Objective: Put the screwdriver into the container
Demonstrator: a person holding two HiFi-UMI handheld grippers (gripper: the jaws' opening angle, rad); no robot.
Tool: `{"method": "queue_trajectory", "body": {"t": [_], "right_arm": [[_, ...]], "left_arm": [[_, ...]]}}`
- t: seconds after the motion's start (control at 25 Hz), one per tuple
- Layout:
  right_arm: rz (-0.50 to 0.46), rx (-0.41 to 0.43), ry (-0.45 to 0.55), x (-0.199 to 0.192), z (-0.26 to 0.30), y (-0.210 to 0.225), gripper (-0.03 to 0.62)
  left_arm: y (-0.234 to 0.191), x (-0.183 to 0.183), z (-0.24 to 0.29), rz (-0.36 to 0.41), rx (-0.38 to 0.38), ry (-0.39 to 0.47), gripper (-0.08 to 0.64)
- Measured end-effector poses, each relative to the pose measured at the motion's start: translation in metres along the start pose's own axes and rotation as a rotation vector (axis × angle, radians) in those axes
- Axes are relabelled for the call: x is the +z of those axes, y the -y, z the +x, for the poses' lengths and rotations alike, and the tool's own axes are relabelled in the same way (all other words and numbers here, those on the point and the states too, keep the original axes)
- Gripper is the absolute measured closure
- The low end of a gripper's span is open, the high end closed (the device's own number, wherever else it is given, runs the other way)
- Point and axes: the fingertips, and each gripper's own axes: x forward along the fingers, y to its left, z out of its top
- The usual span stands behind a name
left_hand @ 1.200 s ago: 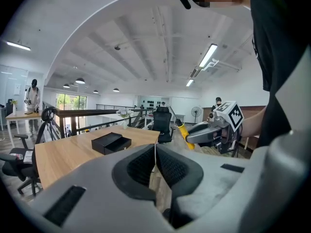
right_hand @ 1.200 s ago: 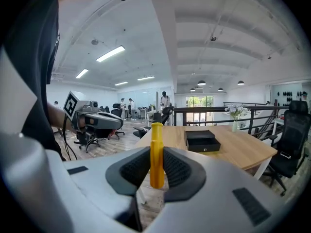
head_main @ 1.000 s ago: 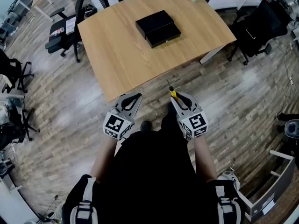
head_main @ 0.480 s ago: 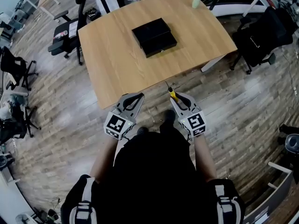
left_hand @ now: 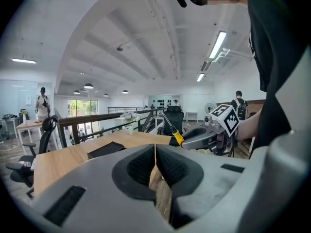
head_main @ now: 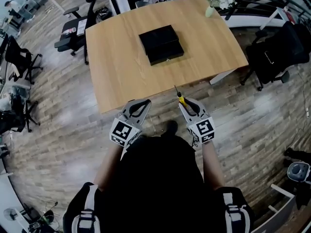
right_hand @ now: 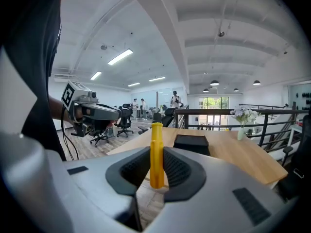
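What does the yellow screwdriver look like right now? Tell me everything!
The screwdriver has a slim yellow handle that looks plastic, a black collar and a thin dark shaft. The right gripper is shut on its handle, and nothing else touches it. It sticks out forward past the gripper, with the shaft pointing towards the wooden table, and is held in the air near the table's edge. It isn't in the black container yet.
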Motion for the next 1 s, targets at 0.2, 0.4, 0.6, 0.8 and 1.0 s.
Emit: {"method": "queue_trajectory", "body": {"t": [0.2, 0.4, 0.6, 0.8, 1.0], "right_arm": [[-0.024, 0.035, 0.010, 0.007, 0.002, 0.012, 0.500], [-0.027, 0.052, 0.015, 0.007, -0.002, 0.031, 0.500], [-0.020, 0.057, 0.016, -0.001, -0.010, 0.047, 0.501], [0.003, 0.068, 0.012, -0.011, -0.019, 0.062, 0.500], [0.004, 0.074, 0.007, -0.012, -0.018, 0.066, 0.500]], "left_arm": [[-0.001, 0.004, 0.007, -0.009, 0.037, -0.018, 0.532], [0.003, 0.015, 0.025, -0.001, 0.059, 0.003, 0.532], [0.014, 0.016, 0.042, 0.003, 0.060, -0.003, 0.532], [0.032, 0.019, 0.059, 0.011, 0.052, -0.006, 0.532], [0.040, 0.016, 0.061, 0.010, 0.045, -0.027, 0.532]]}}
